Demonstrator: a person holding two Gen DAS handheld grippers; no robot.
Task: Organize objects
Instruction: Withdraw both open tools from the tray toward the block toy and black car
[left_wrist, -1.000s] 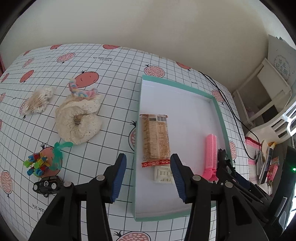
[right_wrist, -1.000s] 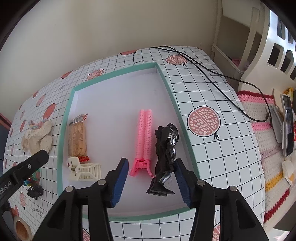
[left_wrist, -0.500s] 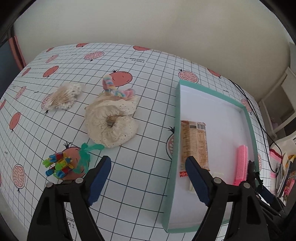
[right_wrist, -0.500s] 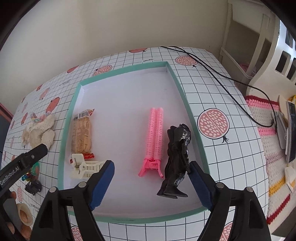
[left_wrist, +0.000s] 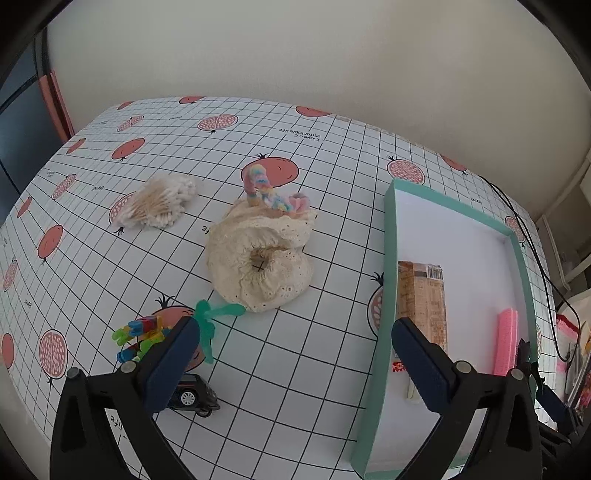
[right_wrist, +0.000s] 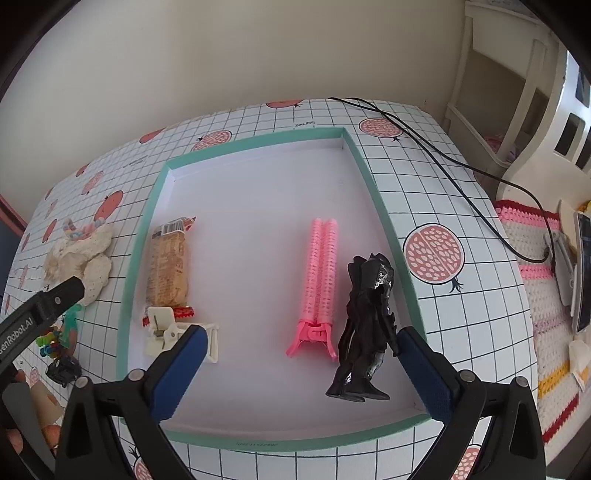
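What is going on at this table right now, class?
A person is tidying loose things into a tray with two hand-held tools. The right tool is opening over the tray, where a black figure, pink clip, snack bar and white clip already lie. The left tool is opening empty above the table, near a toy car, bricks and a cloth not yet put away.

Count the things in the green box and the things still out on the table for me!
In the box: 4 — snack bar, white clip, pink hair clip, black figure.
On the table: 5 — cotton swabs, cream scrunchie, rainbow tie, colourful blocks, toy car.
Total: 9
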